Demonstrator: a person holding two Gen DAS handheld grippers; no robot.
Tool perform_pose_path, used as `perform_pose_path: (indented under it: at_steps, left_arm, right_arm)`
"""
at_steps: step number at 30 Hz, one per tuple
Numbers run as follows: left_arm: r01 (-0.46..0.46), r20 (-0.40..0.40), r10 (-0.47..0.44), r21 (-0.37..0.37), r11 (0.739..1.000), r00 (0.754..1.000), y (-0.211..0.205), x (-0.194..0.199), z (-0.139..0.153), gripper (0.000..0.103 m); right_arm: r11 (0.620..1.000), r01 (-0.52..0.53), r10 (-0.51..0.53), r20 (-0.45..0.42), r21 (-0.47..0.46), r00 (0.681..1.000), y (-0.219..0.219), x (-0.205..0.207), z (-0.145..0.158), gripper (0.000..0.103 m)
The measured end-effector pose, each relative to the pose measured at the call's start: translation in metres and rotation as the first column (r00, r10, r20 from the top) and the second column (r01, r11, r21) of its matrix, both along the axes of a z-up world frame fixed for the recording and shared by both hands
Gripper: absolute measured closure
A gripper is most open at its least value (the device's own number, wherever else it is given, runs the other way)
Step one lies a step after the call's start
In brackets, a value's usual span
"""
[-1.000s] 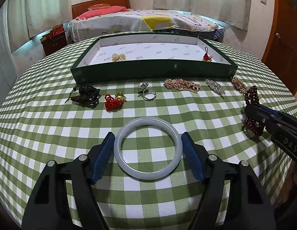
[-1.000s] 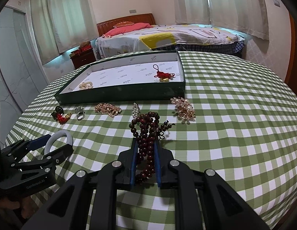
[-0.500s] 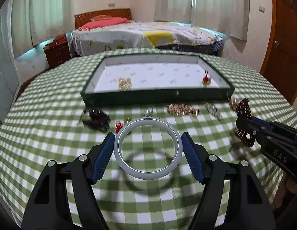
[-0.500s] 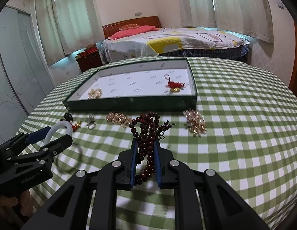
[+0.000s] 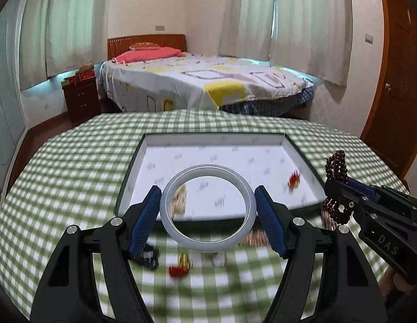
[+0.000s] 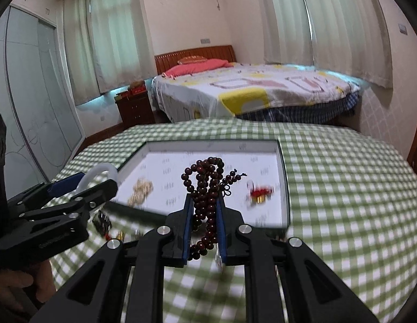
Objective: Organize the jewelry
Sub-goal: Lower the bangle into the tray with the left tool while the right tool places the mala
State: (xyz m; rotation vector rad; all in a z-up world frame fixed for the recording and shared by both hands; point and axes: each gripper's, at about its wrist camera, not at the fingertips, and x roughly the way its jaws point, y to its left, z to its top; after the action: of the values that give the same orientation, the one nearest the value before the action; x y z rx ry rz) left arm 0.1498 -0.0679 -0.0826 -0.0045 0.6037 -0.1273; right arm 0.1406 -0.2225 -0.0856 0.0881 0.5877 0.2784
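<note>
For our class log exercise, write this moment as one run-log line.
left gripper: shut on bangle | right gripper: shut on bead bracelet | both held above tray edge | pieces left on tablecloth

Both cameras ride just behind their own fingers and look forward and slightly down across the checked table toward the tray (image 5: 302,158), with the bed (image 5: 208,86) beyond it. The left view sits near the tray's front wall, facing its left half; the right view sits near the tray (image 6: 285,188) too, facing its middle. They share the tray floor, the bed and the curtains. Each catches the other gripper at its edge: the right gripper (image 5: 333,188) and the left gripper (image 6: 100,181).
</note>
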Motion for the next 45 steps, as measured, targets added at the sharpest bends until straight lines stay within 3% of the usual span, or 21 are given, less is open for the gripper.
perform_pose_path:
  at_steps: [7,15,24,45]
  left_arm:
    - [-0.005,0.014,0.005,0.0,1.0,1.0,-0.007,0.046,0.001,0.034]
    - [0.011,-0.142,-0.009,0.01,1.0,0.99,-0.017,0.094,-0.051,0.034]
    - [0.017,-0.223,-0.012,0.02,1.0,0.975,-0.02,0.112,-0.08,0.034]
    - [0.051,-0.285,-0.04,0.028,0.998,0.958,-0.026,0.122,-0.089,0.034]
  right_arm:
    - [1.0,-0.011,0.01,0.034,0.012,0.999,0.001,0.038,0.012,0.086]
    - [0.999,-0.033,0.034,-0.108,0.013,0.994,0.003,0.082,-0.035,0.086]
    - [0.999,-0.045,0.046,-0.239,0.011,0.97,0.004,0.099,-0.071,0.086]
    - [0.999,-0.046,0.043,-0.293,-0.003,0.955,0.007,0.111,-0.079,0.082]
